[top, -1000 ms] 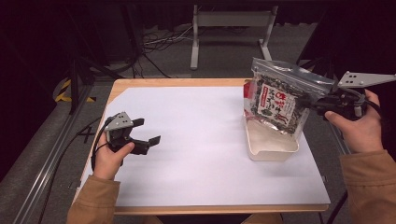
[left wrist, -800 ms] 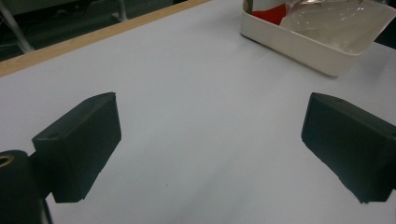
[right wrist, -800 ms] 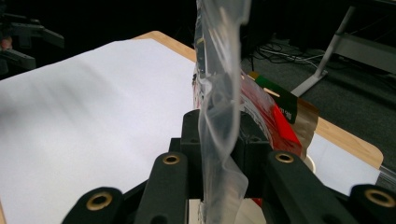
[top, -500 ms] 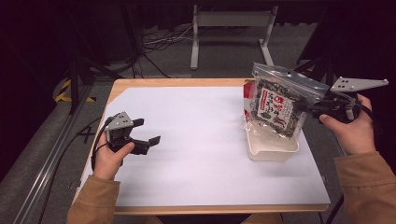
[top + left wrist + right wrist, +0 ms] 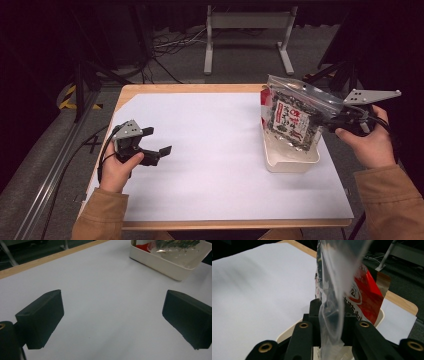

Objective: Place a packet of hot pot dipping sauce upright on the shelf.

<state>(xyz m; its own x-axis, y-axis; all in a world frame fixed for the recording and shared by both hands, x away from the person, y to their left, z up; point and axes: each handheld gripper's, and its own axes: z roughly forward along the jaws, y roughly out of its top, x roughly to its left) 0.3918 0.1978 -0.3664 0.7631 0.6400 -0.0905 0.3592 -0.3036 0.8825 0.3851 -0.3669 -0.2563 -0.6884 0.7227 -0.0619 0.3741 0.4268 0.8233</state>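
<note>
A clear plastic snack bag (image 5: pixel 295 112) with a red and white label hangs tilted over a white tray (image 5: pixel 290 159) at the table's right, its lower edge down inside the tray. My right gripper (image 5: pixel 336 120) is shut on the bag's right edge; the pads pinch the clear plastic (image 5: pixel 332 322) in the right gripper view. The left gripper (image 5: pixel 157 142) rests at the table's left, open, nothing between its black fingers (image 5: pixel 42 317). The tray (image 5: pixel 160 262) and the bag's bottom (image 5: pixel 175 246) lie ahead of it in the left gripper view.
White paper (image 5: pixel 210 155) covers the wooden table (image 5: pixel 195 88). A metal stand (image 5: pixel 247 37) and cables lie on the floor behind. A rail (image 5: pixel 55 165) runs along the left side.
The right gripper has lowered the bag, so its bottom now sits deeper in the tray. The left gripper has stayed still.
</note>
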